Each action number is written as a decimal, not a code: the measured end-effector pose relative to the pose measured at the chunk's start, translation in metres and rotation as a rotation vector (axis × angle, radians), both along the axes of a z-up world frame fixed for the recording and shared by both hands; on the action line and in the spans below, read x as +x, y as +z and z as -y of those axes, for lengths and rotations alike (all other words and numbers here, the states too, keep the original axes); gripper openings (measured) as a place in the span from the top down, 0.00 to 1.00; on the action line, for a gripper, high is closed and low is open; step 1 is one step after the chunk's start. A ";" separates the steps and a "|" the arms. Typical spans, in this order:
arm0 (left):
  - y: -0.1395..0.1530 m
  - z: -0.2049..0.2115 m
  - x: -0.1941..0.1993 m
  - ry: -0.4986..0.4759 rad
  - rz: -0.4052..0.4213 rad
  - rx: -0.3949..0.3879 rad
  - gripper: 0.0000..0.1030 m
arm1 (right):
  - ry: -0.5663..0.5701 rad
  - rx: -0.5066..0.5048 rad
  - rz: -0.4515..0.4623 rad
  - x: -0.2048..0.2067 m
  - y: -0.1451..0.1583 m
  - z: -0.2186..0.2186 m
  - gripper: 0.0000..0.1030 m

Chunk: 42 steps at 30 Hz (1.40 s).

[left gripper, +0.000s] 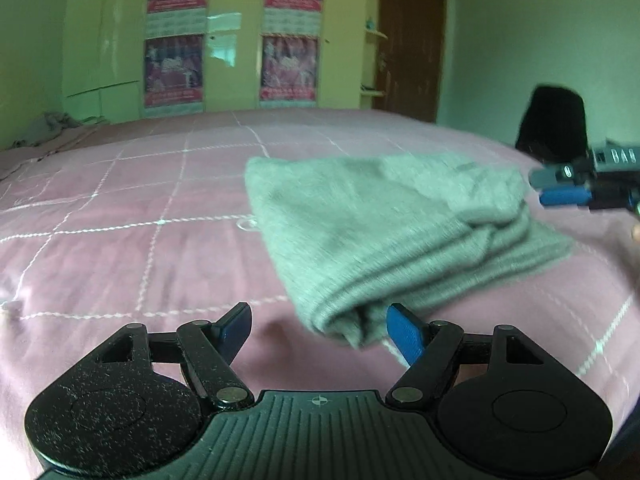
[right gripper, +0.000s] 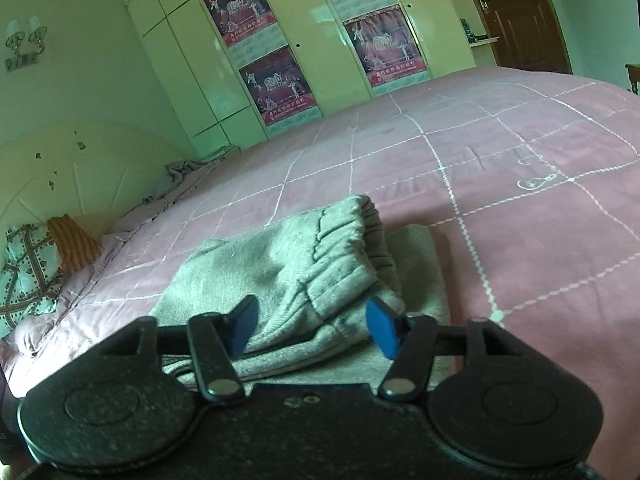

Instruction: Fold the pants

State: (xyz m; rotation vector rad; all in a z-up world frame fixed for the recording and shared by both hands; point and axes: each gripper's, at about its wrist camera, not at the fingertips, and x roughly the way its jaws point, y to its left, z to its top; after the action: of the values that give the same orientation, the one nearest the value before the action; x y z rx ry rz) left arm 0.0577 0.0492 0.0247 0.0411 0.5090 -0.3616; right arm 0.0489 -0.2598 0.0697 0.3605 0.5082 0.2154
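Note:
The grey pants [left gripper: 384, 236] lie folded in a thick bundle on the pink bedspread [left gripper: 120, 208]. My left gripper [left gripper: 320, 330] is open, just in front of the bundle's near corner, which sits between its blue pads without being pinched. My right gripper [right gripper: 312, 326] is open over the pants [right gripper: 288, 276], with the elastic waistband [right gripper: 360, 232] just ahead. The right gripper also shows at the right edge of the left wrist view [left gripper: 568, 188], beside the bundle's far end.
The bed is wide, with a white grid pattern. Pillows [right gripper: 28, 264] and a headboard [right gripper: 60, 176] are at the left. Wardrobes with posters [left gripper: 172, 68] and a brown door [left gripper: 408, 40] stand behind. A dark chair [left gripper: 554, 124] is beyond the bed's right side.

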 end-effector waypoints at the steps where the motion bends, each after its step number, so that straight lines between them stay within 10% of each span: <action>1: -0.002 -0.003 0.004 0.016 -0.006 -0.009 0.28 | 0.003 -0.009 0.005 0.001 0.001 -0.003 0.48; 8: -0.015 -0.012 0.022 0.066 -0.072 -0.051 0.27 | -0.024 -0.056 -0.114 0.033 -0.009 -0.024 0.51; 10: -0.017 -0.009 0.024 0.069 -0.070 -0.044 0.27 | -0.033 -0.069 -0.113 0.040 -0.008 -0.029 0.77; 17: -0.019 -0.007 0.026 0.076 -0.066 -0.038 0.23 | -0.071 -0.005 -0.053 0.018 -0.004 -0.014 0.78; 20: -0.020 -0.008 0.027 0.081 -0.064 -0.040 0.22 | -0.055 0.043 -0.103 0.015 -0.018 -0.006 0.67; 22: -0.021 -0.006 0.027 0.086 -0.061 -0.037 0.22 | -0.084 0.053 -0.048 0.001 -0.011 -0.001 0.16; 23: -0.022 -0.007 0.026 0.087 -0.061 -0.038 0.22 | -0.099 0.057 -0.031 -0.005 -0.009 0.002 0.10; 29: -0.024 -0.007 0.023 0.087 -0.051 -0.041 0.21 | -0.077 0.222 -0.223 0.029 -0.035 0.015 0.25; 31: -0.024 -0.004 0.021 0.078 -0.040 -0.020 0.20 | -0.084 0.216 -0.219 0.042 -0.036 0.012 0.59; 33: -0.025 0.001 0.019 0.071 -0.028 0.007 0.20 | -0.068 0.205 -0.234 0.054 -0.031 0.005 0.61; 42: -0.019 0.011 0.010 0.096 0.057 0.067 0.20 | 0.024 0.197 0.157 0.004 0.046 0.003 0.66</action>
State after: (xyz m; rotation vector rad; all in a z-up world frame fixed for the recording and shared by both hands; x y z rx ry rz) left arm 0.0675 0.0381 0.0056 0.0916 0.4647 -0.2491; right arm 0.0534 -0.2626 0.1155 0.5252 0.3375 0.3161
